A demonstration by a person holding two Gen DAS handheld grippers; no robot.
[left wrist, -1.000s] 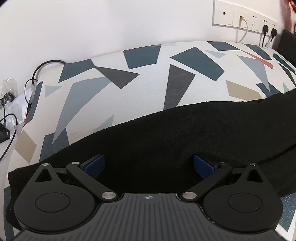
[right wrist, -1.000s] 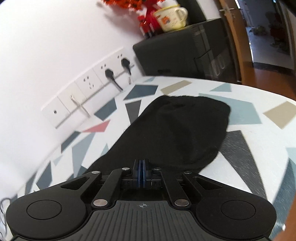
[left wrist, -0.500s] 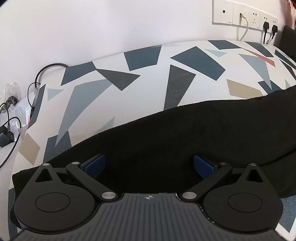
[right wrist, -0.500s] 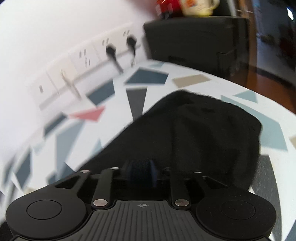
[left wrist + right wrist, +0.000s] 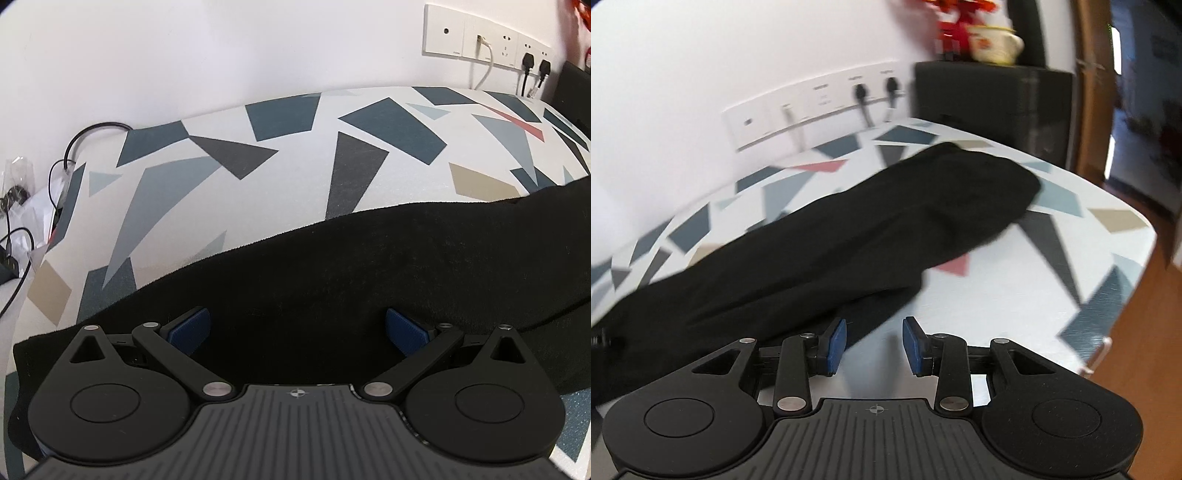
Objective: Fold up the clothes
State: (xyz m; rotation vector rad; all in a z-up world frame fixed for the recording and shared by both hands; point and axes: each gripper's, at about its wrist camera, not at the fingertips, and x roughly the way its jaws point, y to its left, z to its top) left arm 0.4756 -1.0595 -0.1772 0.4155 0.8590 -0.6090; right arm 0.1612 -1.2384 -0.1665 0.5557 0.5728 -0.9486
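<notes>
Black garment [image 5: 827, 240] lies in long band across patterned tabletop [image 5: 236, 192], running 8 to 1 o'clock in right view. L gripper [image 5: 297, 326]: jaws wide apart above cloth, nothing held. R gripper [image 5: 874, 345]: jaws opening, partly spread, garment edge just past left pad [image 5: 836, 343], not pinched. Wall sockets [image 5: 820, 107] at 12.

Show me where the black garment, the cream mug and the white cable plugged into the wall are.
black garment [image 5: 820, 251]: right wrist view, middle of the cloth.
cream mug [image 5: 995, 44]: right wrist view, its body, blurred.
white cable [image 5: 487, 66]: left wrist view, hanging stretch below the socket.
</notes>
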